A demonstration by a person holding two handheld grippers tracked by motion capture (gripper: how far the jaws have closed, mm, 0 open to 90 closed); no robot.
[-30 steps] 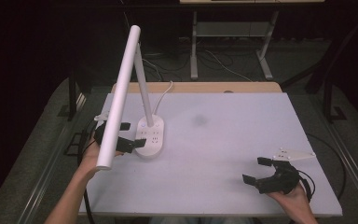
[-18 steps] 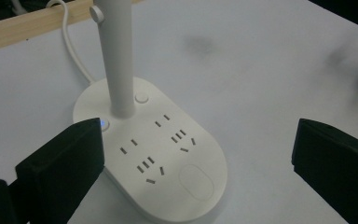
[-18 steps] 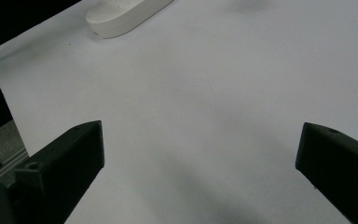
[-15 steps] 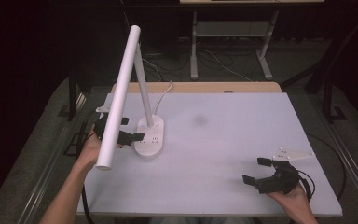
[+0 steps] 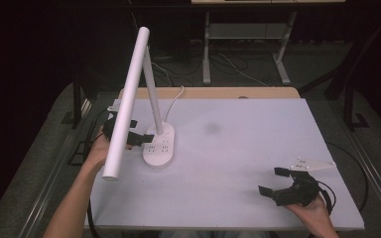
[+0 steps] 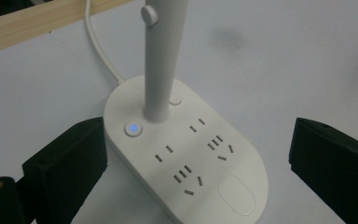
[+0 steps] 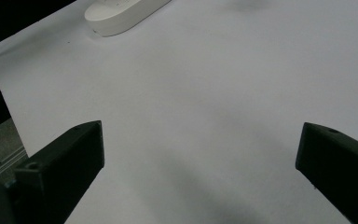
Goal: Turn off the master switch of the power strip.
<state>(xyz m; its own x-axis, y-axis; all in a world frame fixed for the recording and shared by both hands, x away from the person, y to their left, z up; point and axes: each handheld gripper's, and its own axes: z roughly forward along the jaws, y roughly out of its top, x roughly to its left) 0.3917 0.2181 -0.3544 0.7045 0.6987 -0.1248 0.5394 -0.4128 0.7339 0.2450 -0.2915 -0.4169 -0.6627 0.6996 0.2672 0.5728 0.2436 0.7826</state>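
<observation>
the big white table (image 5: 238,163) looks smooth and flat. the white desk lamp (image 5: 159,146), a smooth plastic oval base with a long round stem, stands at its left. the left gripper (image 6: 196,163) is open wide around the base, maybe touching it. a hard bump could tip the tall lamp over. the right gripper (image 5: 277,182) is open wide, far away. the tiny round button (image 6: 133,128) glows blue.

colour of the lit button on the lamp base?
Blue, ringed in white, on the lit button of the lamp base; clearest in the left gripper view.
</observation>
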